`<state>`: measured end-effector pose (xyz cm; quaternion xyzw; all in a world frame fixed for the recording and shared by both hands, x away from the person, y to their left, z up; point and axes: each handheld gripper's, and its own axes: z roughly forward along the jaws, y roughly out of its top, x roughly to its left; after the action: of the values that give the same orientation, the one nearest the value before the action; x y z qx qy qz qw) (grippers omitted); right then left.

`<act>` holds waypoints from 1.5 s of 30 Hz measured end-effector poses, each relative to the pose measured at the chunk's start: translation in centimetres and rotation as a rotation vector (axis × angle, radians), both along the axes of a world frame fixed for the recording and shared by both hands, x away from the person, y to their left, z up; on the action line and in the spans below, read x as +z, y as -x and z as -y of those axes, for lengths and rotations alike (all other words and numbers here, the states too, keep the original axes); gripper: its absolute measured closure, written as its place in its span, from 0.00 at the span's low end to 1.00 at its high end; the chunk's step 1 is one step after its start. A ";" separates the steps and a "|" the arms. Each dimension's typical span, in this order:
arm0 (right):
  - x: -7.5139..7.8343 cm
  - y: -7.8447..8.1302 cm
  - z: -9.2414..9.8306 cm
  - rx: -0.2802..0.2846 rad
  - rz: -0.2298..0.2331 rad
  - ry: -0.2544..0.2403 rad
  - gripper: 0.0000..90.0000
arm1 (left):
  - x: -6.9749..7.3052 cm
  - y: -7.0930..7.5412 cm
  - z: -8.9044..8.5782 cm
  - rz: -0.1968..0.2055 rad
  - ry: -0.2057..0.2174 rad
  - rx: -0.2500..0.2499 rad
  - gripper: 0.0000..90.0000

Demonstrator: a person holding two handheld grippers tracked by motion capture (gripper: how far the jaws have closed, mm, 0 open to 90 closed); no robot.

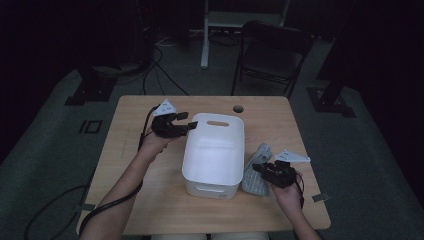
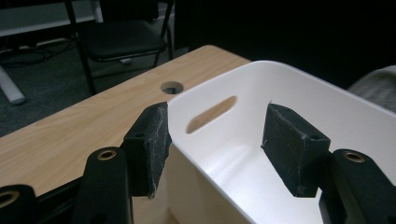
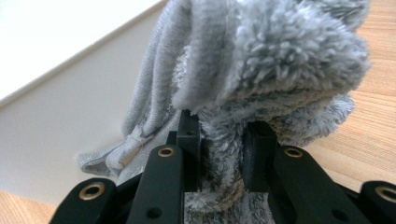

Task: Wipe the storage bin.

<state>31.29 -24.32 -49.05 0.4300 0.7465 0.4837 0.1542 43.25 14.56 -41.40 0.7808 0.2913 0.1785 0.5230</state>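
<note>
A white plastic bin (image 1: pixel 215 150) with a slot handle stands in the middle of the wooden table (image 1: pixel 135 150). My left gripper (image 1: pixel 186 125) is open at the bin's far left corner, its jaws straddling the rim (image 2: pixel 201 93), one pad outside and one inside. To the right of the bin lies a fluffy grey towel (image 1: pixel 256 172). My right gripper (image 1: pixel 260 169) is shut on a fold of that towel (image 3: pixel 261 60), right beside the bin's white wall (image 3: pixel 60 116).
A round cable hole (image 1: pixel 238 108) is in the table's far edge. A black folding chair (image 1: pixel 272 52) and a white stand leg (image 1: pixel 205 35) are on the dark floor beyond the table. Cables trail off the table's left side.
</note>
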 end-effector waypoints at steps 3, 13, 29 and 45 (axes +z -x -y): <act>-0.1 0.0 0.0 0.002 -0.001 0.001 0.81 | -0.1 -1.4 0.1 -0.010 0.026 0.002 0.45; -0.3 -0.1 0.3 0.000 -0.009 -0.003 0.81 | -0.8 -5.1 1.1 -0.035 -0.013 -0.033 0.45; -0.6 -0.2 0.7 -0.001 -0.019 -0.006 0.81 | -2.3 -6.9 3.2 -0.070 -0.082 -0.102 0.62; -0.7 -0.3 0.8 -0.008 -0.026 -0.006 0.81 | -2.9 -6.4 2.2 -0.085 -0.061 -0.069 0.86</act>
<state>31.64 -25.09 -49.77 0.4399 0.7451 0.4798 0.1450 49.63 12.37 -44.34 0.8129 0.2807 0.1361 0.4918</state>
